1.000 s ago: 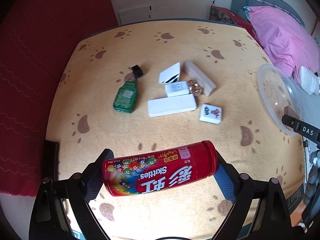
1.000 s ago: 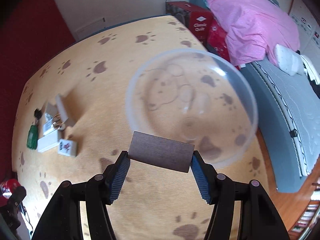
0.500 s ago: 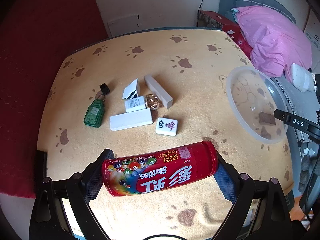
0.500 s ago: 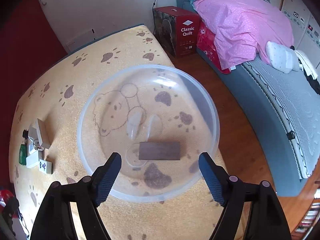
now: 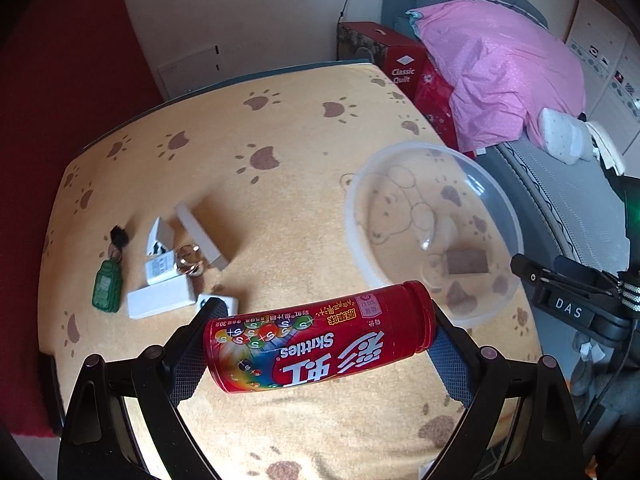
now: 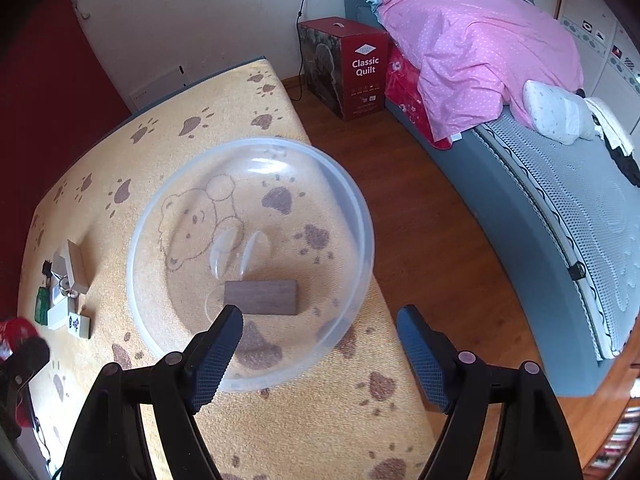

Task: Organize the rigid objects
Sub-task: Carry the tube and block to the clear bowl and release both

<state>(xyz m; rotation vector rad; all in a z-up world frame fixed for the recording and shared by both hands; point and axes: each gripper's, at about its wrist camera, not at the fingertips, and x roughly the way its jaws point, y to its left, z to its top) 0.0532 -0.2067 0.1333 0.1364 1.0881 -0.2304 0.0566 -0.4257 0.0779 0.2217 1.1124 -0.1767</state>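
the left gripper (image 5: 320, 344) clenches the skittles tube (image 5: 320, 340) crosswise between its fingers. carry it ahead and right over the clear bowl (image 5: 352, 216), beyond the fingertips, lower it, then release. the right gripper (image 6: 320, 348) hangs spread and empty above the wooden block (image 6: 261, 297).

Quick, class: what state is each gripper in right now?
Left gripper: closed on the red candy tube.
Right gripper: open, empty, above the clear bowl.

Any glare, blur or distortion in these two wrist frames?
Left wrist: heavy fisheye bowing and dark corner vignette; Skittles tube sharp in the left hand-held gripper. Right wrist: window glare on the clear bowl near its far rim, the brown block still readable through it; the open right hand-held gripper is sharp.
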